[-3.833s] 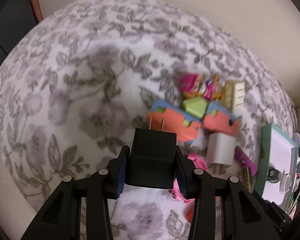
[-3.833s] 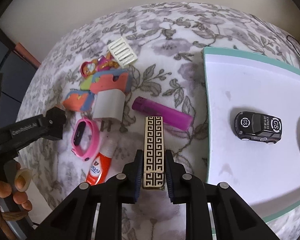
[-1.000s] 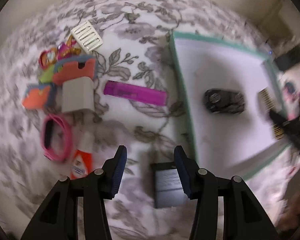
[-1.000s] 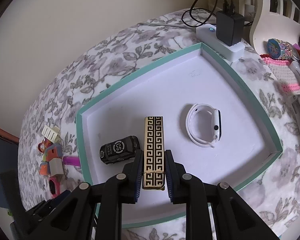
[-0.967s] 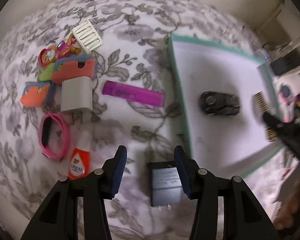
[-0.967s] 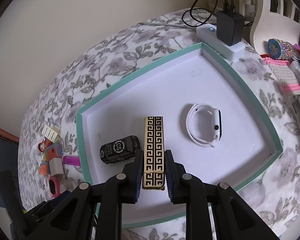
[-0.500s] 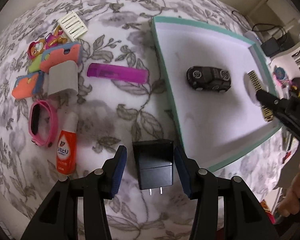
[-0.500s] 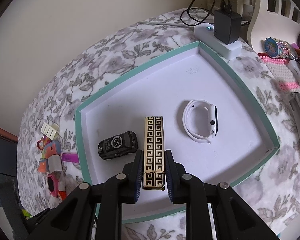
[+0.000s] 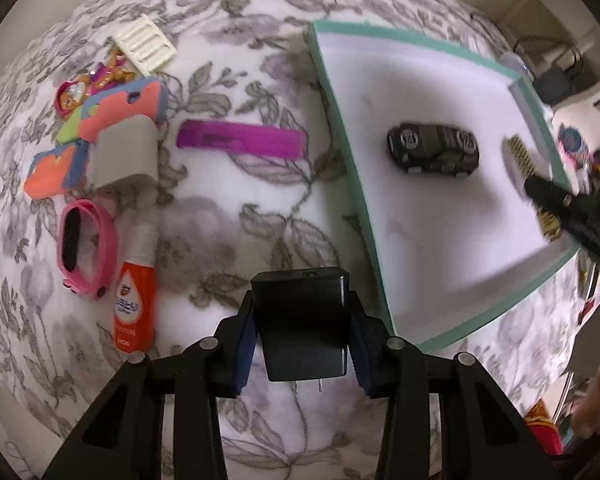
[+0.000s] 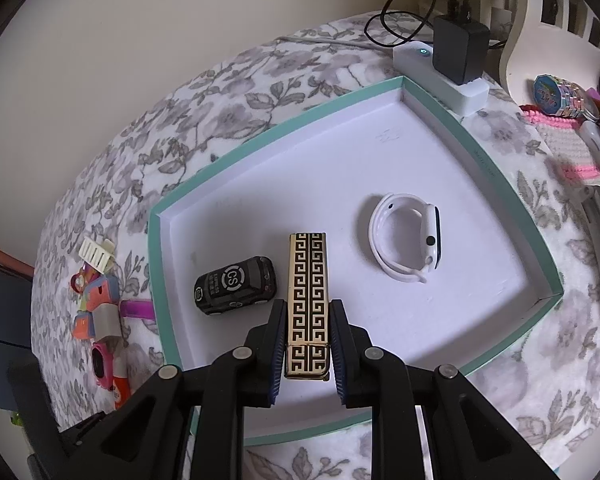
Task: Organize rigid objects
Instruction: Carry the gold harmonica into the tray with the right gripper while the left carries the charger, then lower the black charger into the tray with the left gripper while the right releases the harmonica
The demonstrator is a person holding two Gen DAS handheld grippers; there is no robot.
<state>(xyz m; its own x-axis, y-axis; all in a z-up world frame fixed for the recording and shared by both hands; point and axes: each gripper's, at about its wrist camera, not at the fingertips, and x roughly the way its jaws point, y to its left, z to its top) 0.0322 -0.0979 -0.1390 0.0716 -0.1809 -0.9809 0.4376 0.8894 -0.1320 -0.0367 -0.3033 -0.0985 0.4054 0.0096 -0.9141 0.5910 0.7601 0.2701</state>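
While the left tool [image 9: 302, 330] has just been closing its blue-padded jaws, they now pinch the black rectangular plug adapter [image 9: 303, 322] by its two flat sides, prongs pointing back toward the hand, just above the grey-flowered white bedspread [image 9: 228, 216] and beside the near left wall of the shallow white cardboard box with a teal rim [image 9: 346, 148]. A good next move, as I judge it, is to lift straight up until the adapter clears that rim, then carry it over bare floor of the box, away from the small black toy car [image 9: 434, 151]. The right tool [image 10: 307, 344] is clenched on the slim gold-and-black key-patterned case [image 10: 307, 304], hanging over the box between the car and the white plastic smartwatch [image 10: 406, 238]; set it down flat in that gap, keeping both hands apart.
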